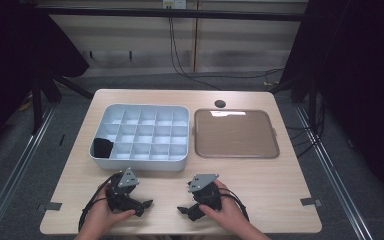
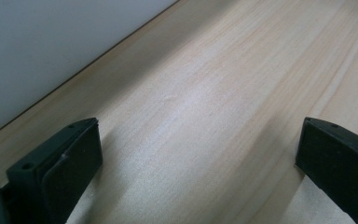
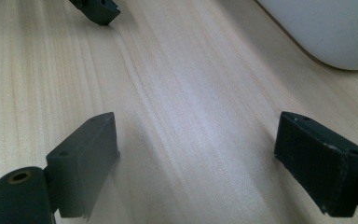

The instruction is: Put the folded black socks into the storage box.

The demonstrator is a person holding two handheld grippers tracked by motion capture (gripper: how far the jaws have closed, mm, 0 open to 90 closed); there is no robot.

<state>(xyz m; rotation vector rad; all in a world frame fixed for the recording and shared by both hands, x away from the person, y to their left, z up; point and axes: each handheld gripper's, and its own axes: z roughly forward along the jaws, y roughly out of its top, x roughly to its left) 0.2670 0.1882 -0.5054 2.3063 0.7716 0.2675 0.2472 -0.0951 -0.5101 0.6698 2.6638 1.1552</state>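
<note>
Both of your grippers rest low on the worktop (image 1: 260,200) close to its near edge, one in each hand, well apart from each other and each turned in toward the middle. Your left gripper (image 1: 147,204) sits toward the near left corner with its jaws spread wide and nothing between them; in the left gripper view (image 2: 198,154) you see bare pale wood between the two black pads and the grey wall of the sorting box (image 2: 51,51) running along the upper left. Your right gripper (image 1: 181,210) lies a little right of the middle of the near edge, released as well, its jaws standing wide over bare wood in the right gripper view (image 3: 196,154), where a rounded corner of the box (image 3: 335,32) shows at the upper right and a jaw tip of the other gripper (image 3: 98,10) at the top left. The sorting box (image 1: 130,162), light grey and split into many small compartments, stands on the left half of the worktop, just beyond the left gripper and reaching toward the far edge. A black thing (image 1: 102,147) lies in its near left compartment; you cannot tell what it is. Just beside the box, on the right half, lies a flat brown tray (image 1: 236,134). A small dark round hole (image 1: 220,103) sits near the far edge, just beyond the tray.
</note>
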